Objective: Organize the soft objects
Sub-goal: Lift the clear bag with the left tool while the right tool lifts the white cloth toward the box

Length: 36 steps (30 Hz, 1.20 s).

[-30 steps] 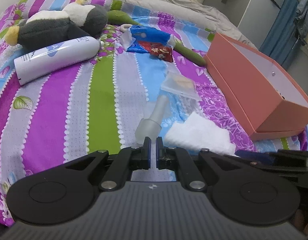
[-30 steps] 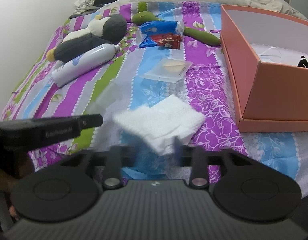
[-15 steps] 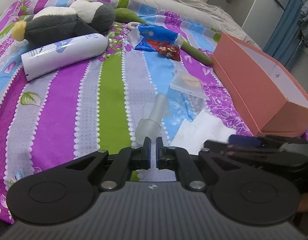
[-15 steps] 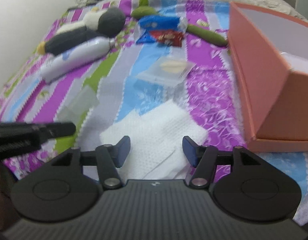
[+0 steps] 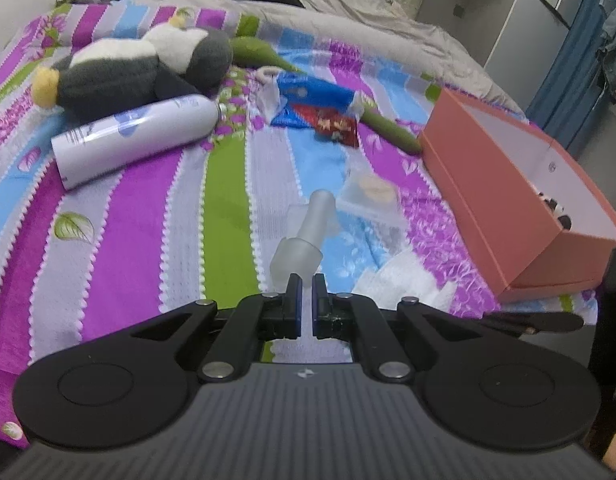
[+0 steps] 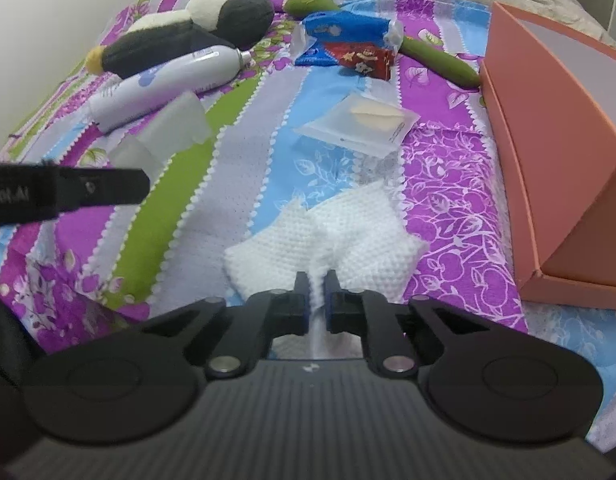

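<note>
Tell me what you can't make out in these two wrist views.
- Orange box contents: left view shows only a black-and-white scrap; the box wall hides the rest.
- White cloth near edge: right view, hidden behind the right gripper.
- Frosted plastic piece base: left view, hidden behind the left gripper.

Both wrist views look forward, low and close over the striped bedspread (image 5: pixel 147 208), sharing, somewhat blurred, the orange box (image 6: pixel 548 160).

Both tongs look alike: the left tongs (image 5: pixel 306 285) and right tongs (image 6: pixel 316 284) have matte black linkage arms, silver pivot screws, blue-lined fingers, round black discs and a ribbed grey housing bearing a small white logo.
</note>
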Tool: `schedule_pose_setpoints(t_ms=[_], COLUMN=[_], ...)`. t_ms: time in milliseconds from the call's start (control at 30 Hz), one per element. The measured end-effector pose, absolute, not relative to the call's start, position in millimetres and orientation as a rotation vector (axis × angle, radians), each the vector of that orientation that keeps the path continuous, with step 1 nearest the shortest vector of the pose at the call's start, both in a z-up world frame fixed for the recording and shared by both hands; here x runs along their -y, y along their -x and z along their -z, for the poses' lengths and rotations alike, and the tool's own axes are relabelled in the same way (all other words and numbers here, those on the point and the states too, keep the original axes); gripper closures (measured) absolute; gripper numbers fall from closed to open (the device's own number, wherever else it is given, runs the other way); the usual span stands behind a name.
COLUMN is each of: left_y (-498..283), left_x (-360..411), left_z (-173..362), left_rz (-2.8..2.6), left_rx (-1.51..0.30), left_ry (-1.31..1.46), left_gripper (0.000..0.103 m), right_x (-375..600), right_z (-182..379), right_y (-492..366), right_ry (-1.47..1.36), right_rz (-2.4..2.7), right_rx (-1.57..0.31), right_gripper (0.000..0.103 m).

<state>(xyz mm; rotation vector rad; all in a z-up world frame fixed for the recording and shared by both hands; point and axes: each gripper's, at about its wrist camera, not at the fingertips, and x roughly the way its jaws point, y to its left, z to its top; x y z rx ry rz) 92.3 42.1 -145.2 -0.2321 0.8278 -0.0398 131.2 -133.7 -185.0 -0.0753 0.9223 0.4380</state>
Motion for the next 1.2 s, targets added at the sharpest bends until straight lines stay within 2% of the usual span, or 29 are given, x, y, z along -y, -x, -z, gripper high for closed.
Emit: schedule_pose_setpoints(t_ms=[700,1200], left_y=[-94.4,-147.7], left_x=[-5.3,63.3], left_z=[60.8,-11.8], left_rz=[0.091,0.188], left_rx=[-0.74,-0.639], left_ry=[0.191,0.173], left_gripper=[0.098,0.098], right_x=[187.8,253.9], right_z=[67.5,-8.3], right_y=[-119.6,-148.5], right_ry=[-0.045,-0.054], right_rz=[-0.381,-0.307], right_rx=[-0.657,-0.502], right_gripper=[0.093,0.093])
